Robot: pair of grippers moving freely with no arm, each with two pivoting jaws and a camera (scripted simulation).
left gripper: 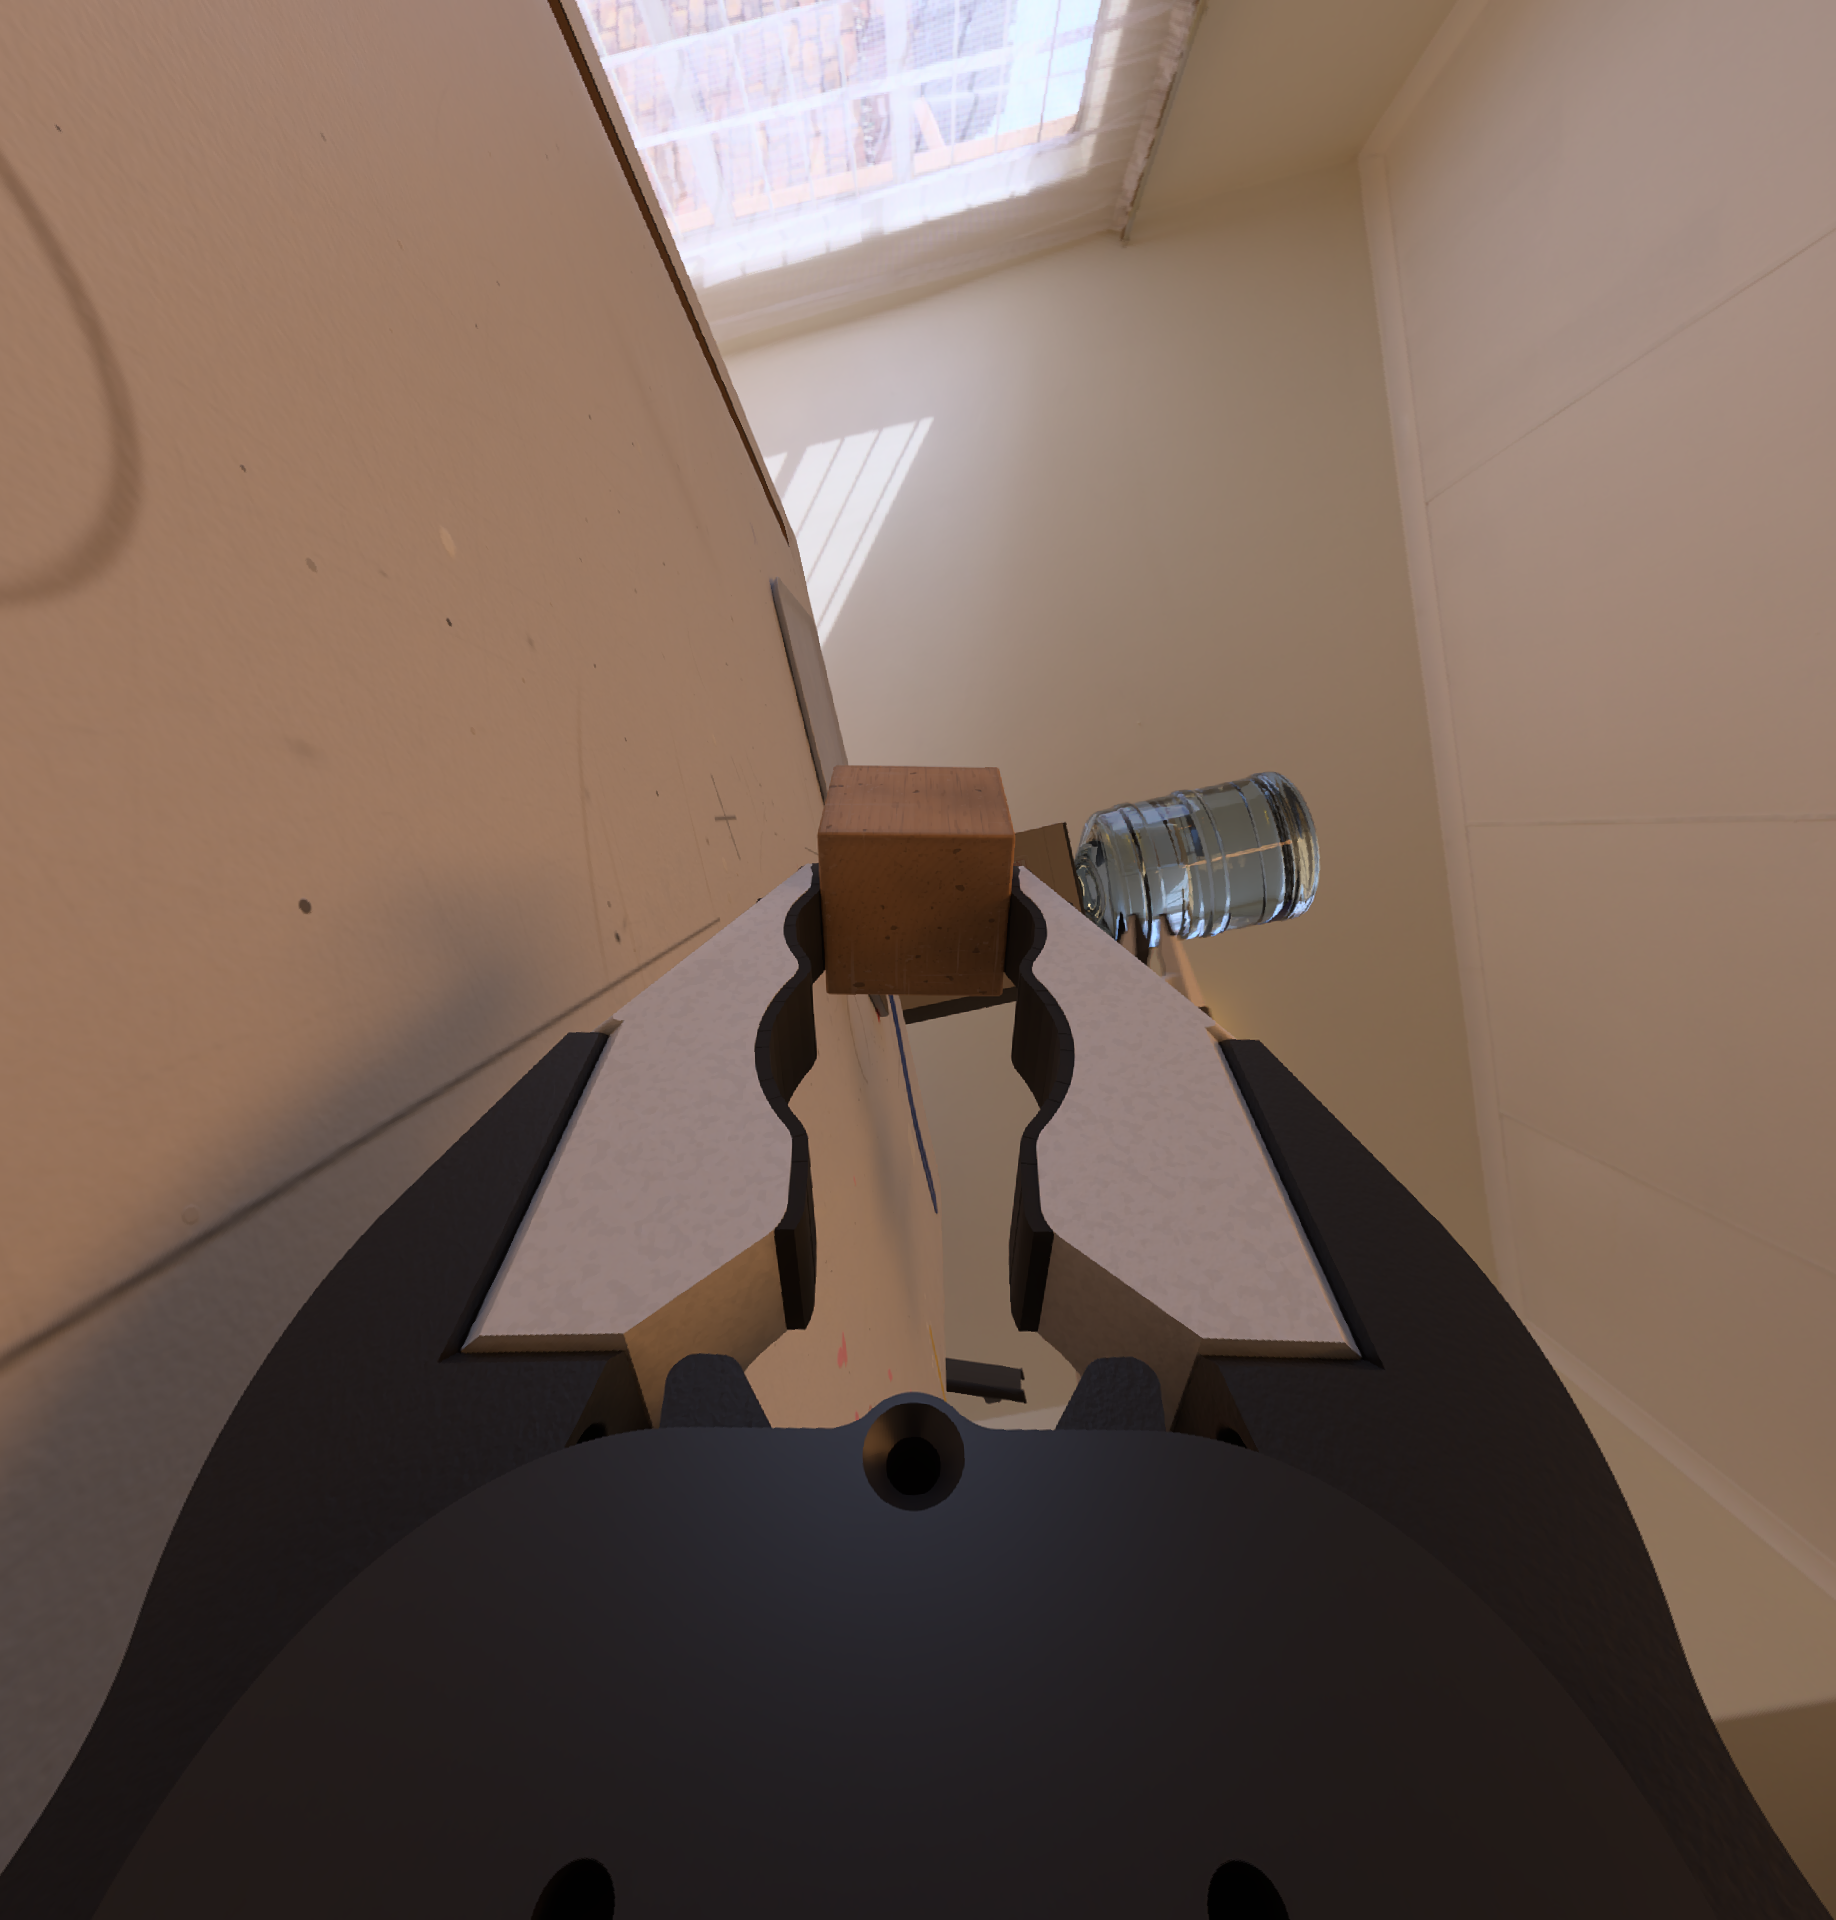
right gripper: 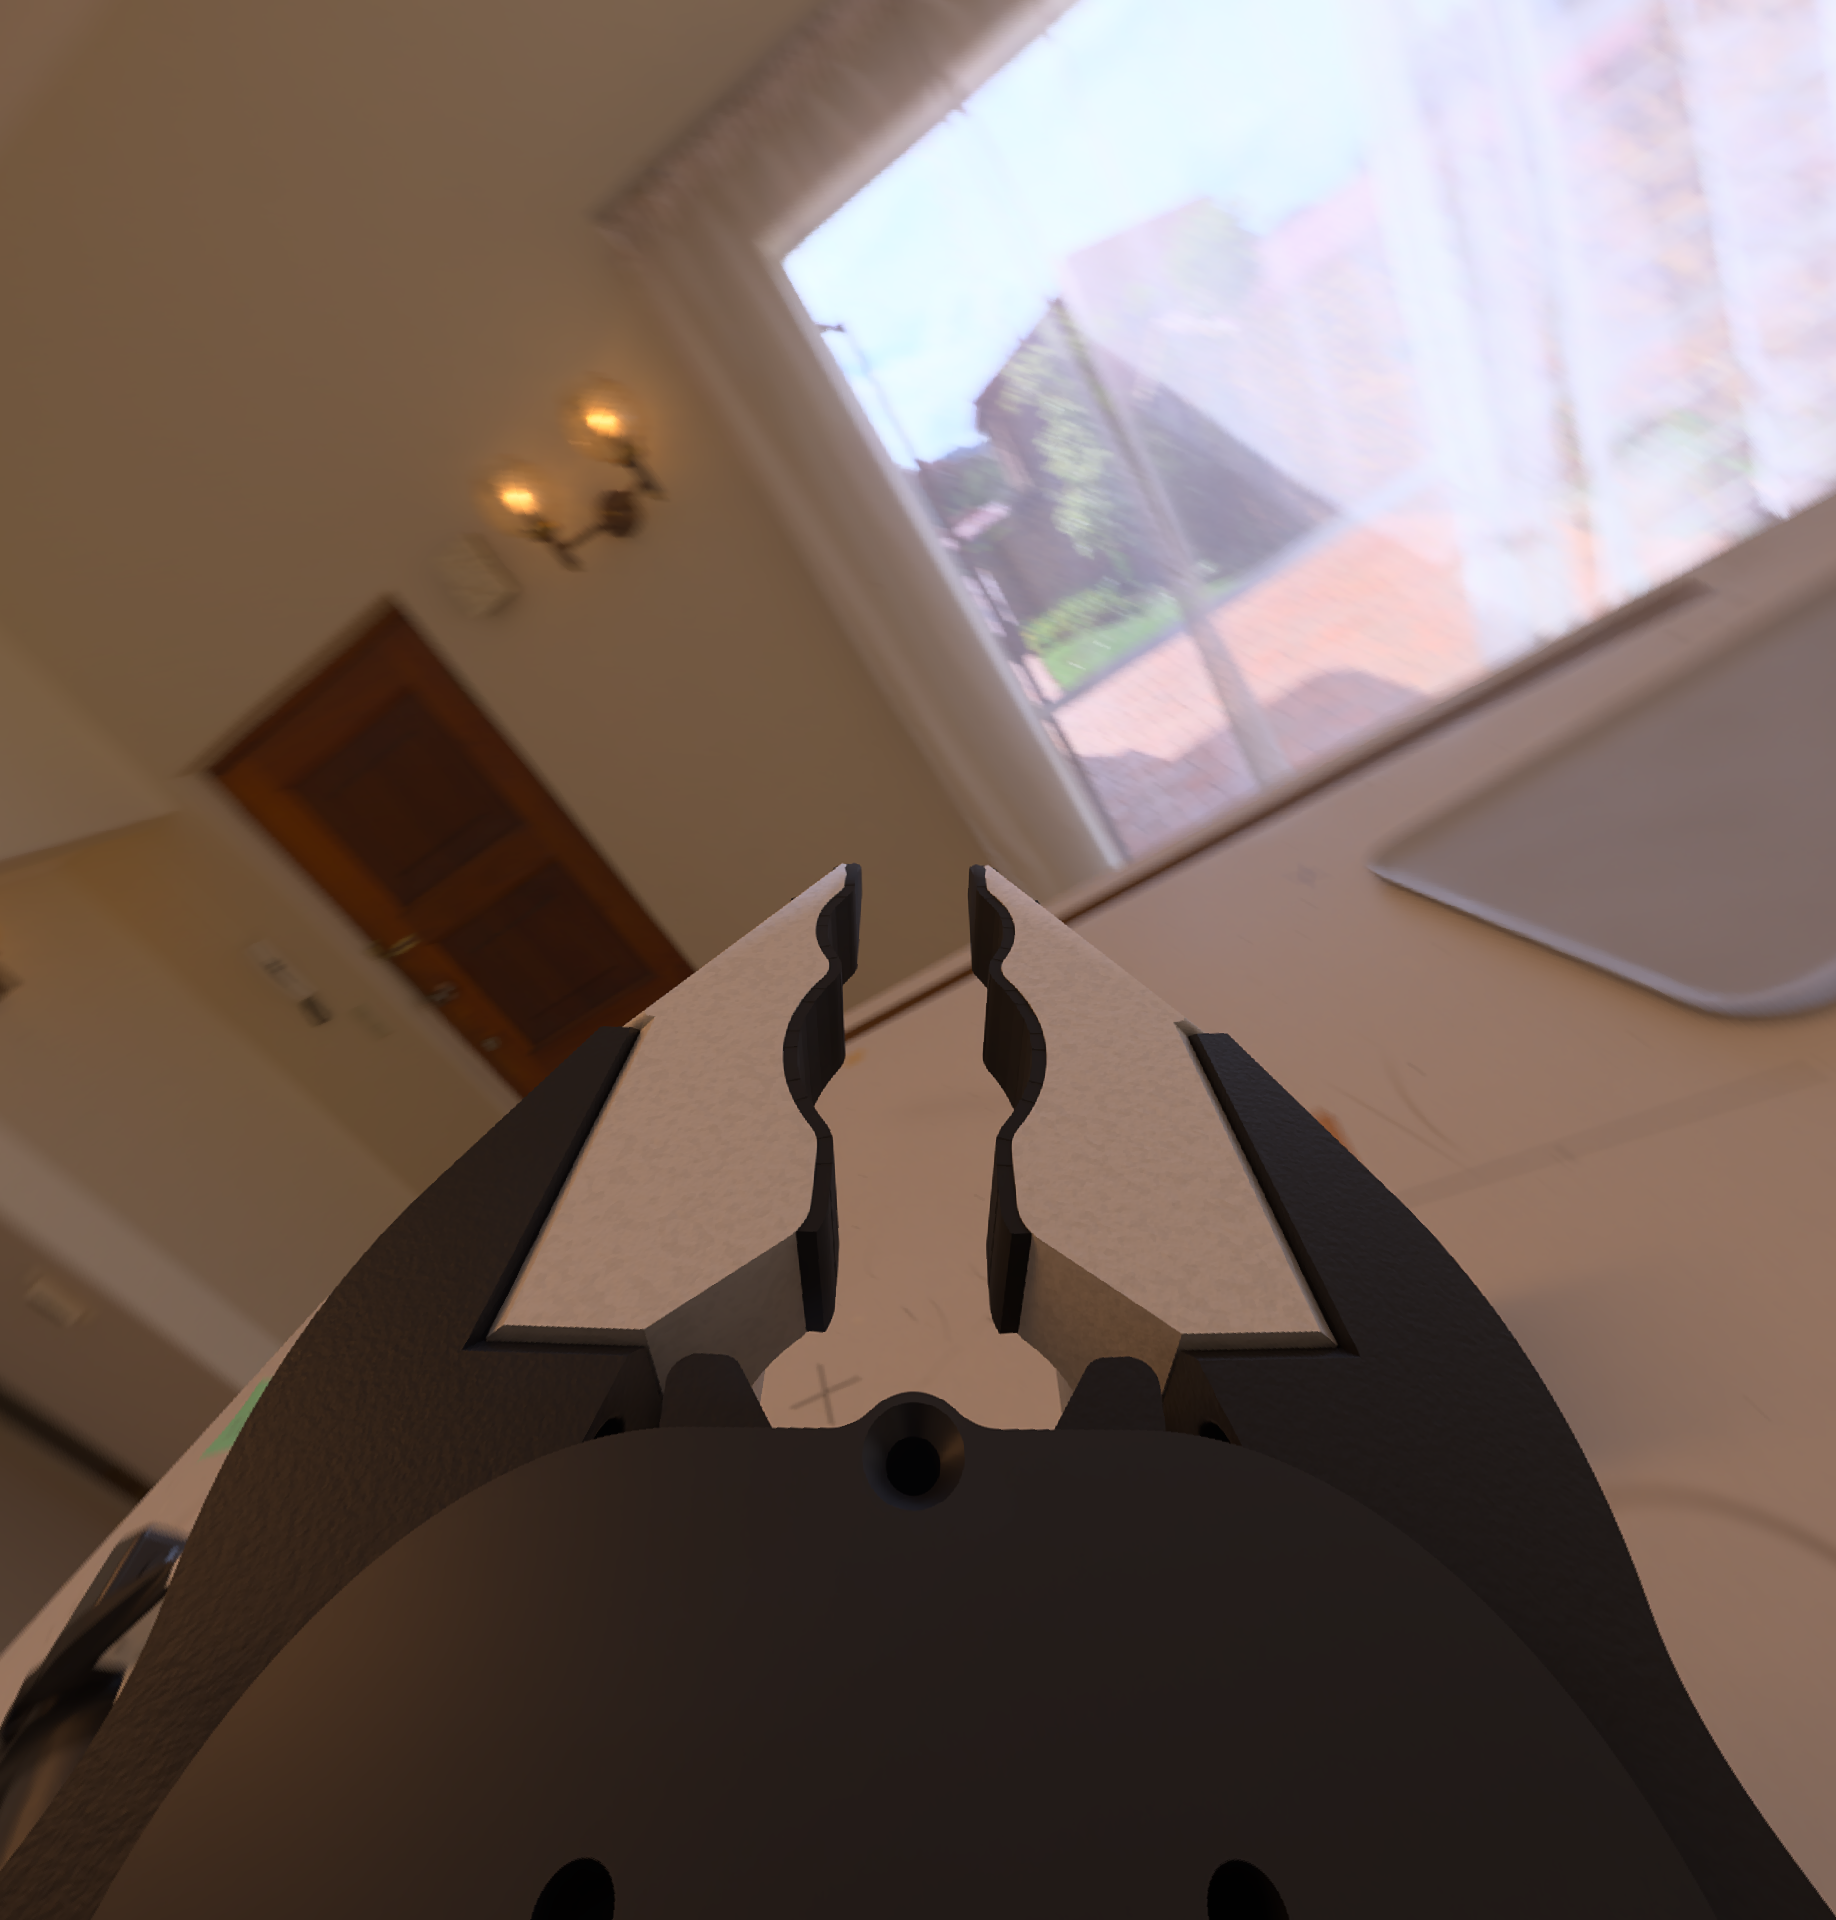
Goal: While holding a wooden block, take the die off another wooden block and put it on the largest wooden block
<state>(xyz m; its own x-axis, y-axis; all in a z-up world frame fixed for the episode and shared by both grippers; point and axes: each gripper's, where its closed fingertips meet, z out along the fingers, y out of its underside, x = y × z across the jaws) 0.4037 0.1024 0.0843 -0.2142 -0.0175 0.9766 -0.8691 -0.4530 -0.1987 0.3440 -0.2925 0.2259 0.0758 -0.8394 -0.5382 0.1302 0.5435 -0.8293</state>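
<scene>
In the left wrist view my left gripper [left gripper: 914,914] is shut on a small brown wooden block [left gripper: 912,883], gripped by its two sides at the fingertips and held off the table. The view is rolled, so the beige table [left gripper: 374,727] fills the left side. A second brown piece [left gripper: 1047,850] shows just behind the block, mostly hidden. In the right wrist view my right gripper [right gripper: 914,894] is open with a narrow gap and nothing between its fingers, pointing up over the table's far edge. The die and the largest block are not in view.
A clear glass jar [left gripper: 1200,857] stands on the table just beyond the held block. A flat grey mat [right gripper: 1672,831] lies on the table to the right of my right gripper; its edge also shows in the left wrist view [left gripper: 805,675]. A dark object [right gripper: 62,1662] sits at the lower left.
</scene>
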